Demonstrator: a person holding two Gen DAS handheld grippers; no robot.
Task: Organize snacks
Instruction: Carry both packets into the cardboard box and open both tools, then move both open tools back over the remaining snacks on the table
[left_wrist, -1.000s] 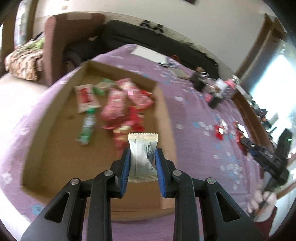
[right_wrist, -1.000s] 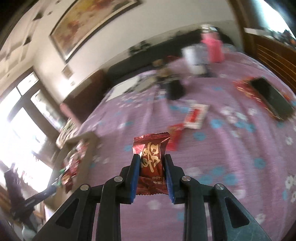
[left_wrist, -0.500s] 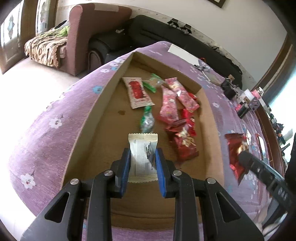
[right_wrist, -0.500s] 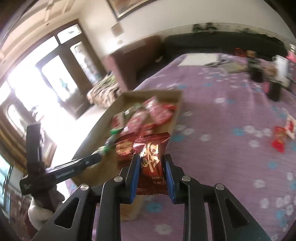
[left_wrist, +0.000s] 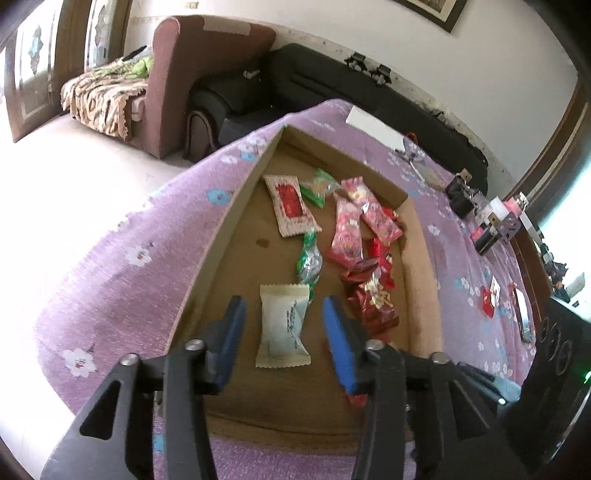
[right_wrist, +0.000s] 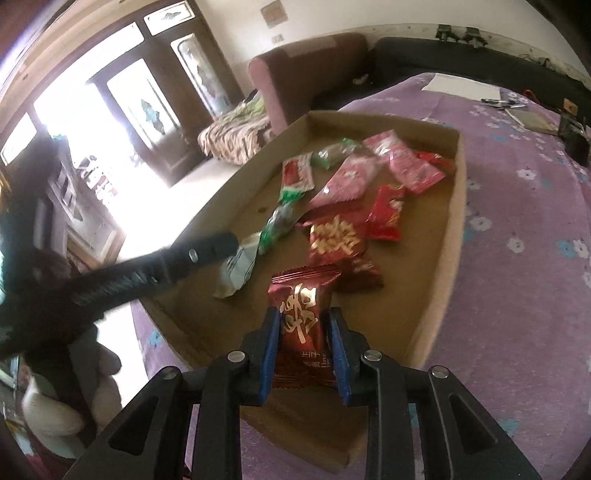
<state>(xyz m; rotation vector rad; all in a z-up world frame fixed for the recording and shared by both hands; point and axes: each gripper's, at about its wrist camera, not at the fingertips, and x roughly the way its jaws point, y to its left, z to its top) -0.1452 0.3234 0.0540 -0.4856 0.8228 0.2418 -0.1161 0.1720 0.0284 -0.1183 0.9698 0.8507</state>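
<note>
A shallow cardboard tray (left_wrist: 221, 229) on the purple cloth holds several red, pink and green snack packets (left_wrist: 347, 232). My left gripper (left_wrist: 283, 308) hangs over the tray's near end with its jaws opening. A white snack packet (left_wrist: 282, 325) sits between the blue pads, and neither pad touches it. In the right wrist view the same white packet (right_wrist: 240, 269) lies by the left gripper's finger (right_wrist: 210, 251). My right gripper (right_wrist: 301, 325) is over the tray's (right_wrist: 452, 221) near right part. Its pads still press on a dark red snack packet (right_wrist: 301, 321) as its jaws start to ease apart.
Loose red snacks (left_wrist: 489, 301) and a phone (left_wrist: 522, 314) lie on the purple flowered cloth (left_wrist: 122, 258) right of the tray. Black containers (left_wrist: 461, 199) and a white sheet (left_wrist: 373, 127) are farther back. A sofa (left_wrist: 207, 74) stands beyond the table edge.
The left jaws have spread and let go of the white packet over the tray. The right gripper has swung left with the dark red packet, from the open cloth to over the tray.
</note>
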